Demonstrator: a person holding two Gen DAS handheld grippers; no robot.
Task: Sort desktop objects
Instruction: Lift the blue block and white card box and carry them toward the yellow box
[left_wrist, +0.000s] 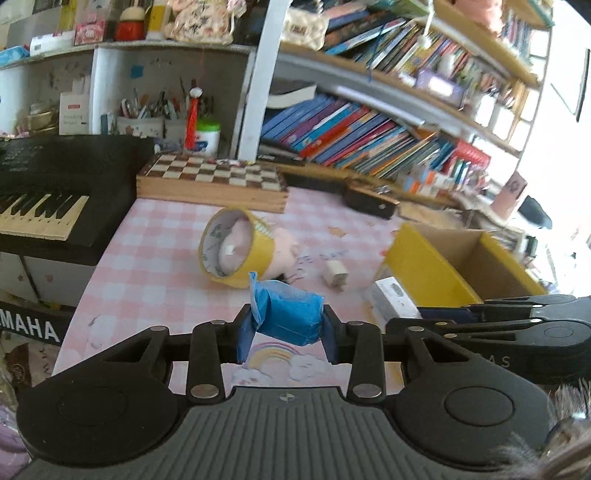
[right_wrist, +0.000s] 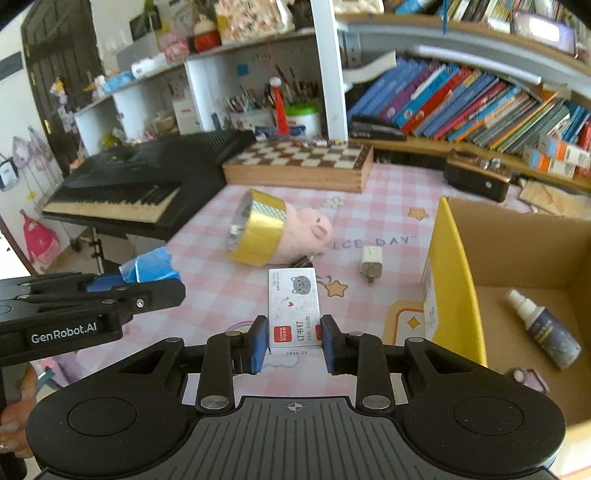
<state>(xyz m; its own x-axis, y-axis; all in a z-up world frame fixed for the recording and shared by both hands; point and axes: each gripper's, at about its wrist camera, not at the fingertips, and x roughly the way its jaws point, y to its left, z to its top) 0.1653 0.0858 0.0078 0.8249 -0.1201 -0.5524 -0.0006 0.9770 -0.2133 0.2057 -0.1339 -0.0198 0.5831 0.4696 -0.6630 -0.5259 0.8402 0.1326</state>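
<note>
My left gripper (left_wrist: 288, 326) is shut on a blue packet (left_wrist: 290, 317) and holds it above the pink checked desk. It also shows at the left of the right wrist view (right_wrist: 147, 275). My right gripper (right_wrist: 294, 334) is shut on a white staple box (right_wrist: 293, 308) with a cat print, held over the desk; the box shows in the left wrist view (left_wrist: 393, 301). A yellow tape roll (left_wrist: 236, 247) leans against a pink plush pig (right_wrist: 308, 232). A white charger plug (right_wrist: 370, 266) lies on the desk. A yellow cardboard box (right_wrist: 454, 280) at right holds a spray bottle (right_wrist: 543, 328).
A chessboard box (right_wrist: 299, 166) sits at the back of the desk. A black keyboard (right_wrist: 140, 188) stands to the left. A dark wooden box (right_wrist: 476, 179) and shelves of books (right_wrist: 461, 107) are behind. A small purple item (right_wrist: 526, 376) lies in the cardboard box.
</note>
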